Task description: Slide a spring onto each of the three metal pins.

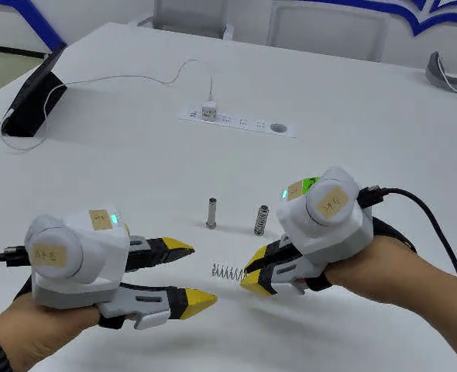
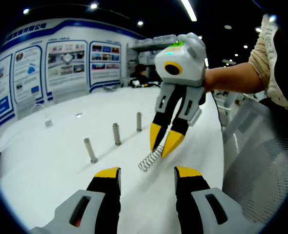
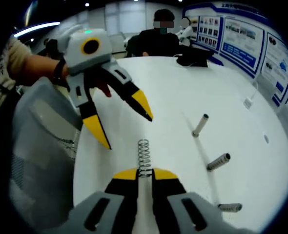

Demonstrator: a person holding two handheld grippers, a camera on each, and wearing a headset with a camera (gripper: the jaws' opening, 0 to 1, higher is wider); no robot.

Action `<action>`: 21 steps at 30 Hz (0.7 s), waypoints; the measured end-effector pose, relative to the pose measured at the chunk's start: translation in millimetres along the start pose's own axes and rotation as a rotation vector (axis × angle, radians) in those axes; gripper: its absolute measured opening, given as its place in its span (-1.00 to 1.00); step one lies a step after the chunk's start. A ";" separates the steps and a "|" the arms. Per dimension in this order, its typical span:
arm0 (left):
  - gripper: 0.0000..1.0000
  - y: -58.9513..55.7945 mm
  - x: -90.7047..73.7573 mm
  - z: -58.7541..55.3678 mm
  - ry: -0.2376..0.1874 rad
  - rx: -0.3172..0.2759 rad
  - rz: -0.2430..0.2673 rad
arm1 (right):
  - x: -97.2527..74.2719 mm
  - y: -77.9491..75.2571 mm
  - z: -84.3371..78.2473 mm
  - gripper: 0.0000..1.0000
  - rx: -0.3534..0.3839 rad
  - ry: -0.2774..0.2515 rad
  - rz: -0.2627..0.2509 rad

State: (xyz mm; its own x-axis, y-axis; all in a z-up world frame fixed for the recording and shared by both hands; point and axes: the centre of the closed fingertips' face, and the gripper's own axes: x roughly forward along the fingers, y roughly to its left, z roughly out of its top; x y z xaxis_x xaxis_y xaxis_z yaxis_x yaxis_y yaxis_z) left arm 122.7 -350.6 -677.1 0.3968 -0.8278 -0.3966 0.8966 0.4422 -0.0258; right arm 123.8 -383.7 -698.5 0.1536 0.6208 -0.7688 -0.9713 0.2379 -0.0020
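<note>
A bare metal pin (image 1: 211, 213) stands upright on the white table (image 1: 135, 170), and a second pin (image 1: 261, 220) beside it carries a spring. My right gripper (image 1: 252, 273) is shut on one end of a loose spring (image 1: 227, 271), held roughly level just above the table. Its own view shows the spring (image 3: 143, 156) sticking out from the closed tips (image 3: 145, 174). My left gripper (image 1: 188, 273) hangs open just left of the spring's free end. In the left gripper view there are three pins: one bare (image 2: 90, 150) and two farther ones (image 2: 116, 133) (image 2: 138, 121) that look sprung.
A white power strip (image 1: 236, 121) with a plug and cable lies at the table's middle back. A dark tablet stand (image 1: 35, 97) sits at far left, and a grey headset (image 1: 449, 74) at far right. A person (image 3: 158, 41) sits across the table.
</note>
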 end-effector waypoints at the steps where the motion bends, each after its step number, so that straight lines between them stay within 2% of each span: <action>1: -0.13 -0.8 0.5 0.1 0.000 0.004 -0.004 | -1.0 2.0 0.4 -0.77 -0.006 0.001 0.004; 10: -0.31 -11.0 3.4 0.6 0.009 0.047 -0.040 | -9.1 16.9 4.8 -0.77 -0.062 0.010 0.045; 17: -0.51 -20.9 4.5 1.3 0.014 0.078 -0.083 | -11.0 26.5 8.1 -0.77 -0.109 0.017 0.088; 21: -0.56 -26.4 5.4 0.9 0.024 0.093 -0.102 | -11.5 29.6 8.4 -0.77 -0.125 0.021 0.106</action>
State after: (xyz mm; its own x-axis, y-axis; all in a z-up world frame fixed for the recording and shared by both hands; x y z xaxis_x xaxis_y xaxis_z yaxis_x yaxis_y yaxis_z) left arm 101.3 -367.0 -677.7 0.2988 -0.8580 -0.4179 0.9469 0.3212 0.0176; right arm 94.8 -377.6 -684.4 0.0470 0.6215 -0.7820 -0.9970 0.0769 0.0012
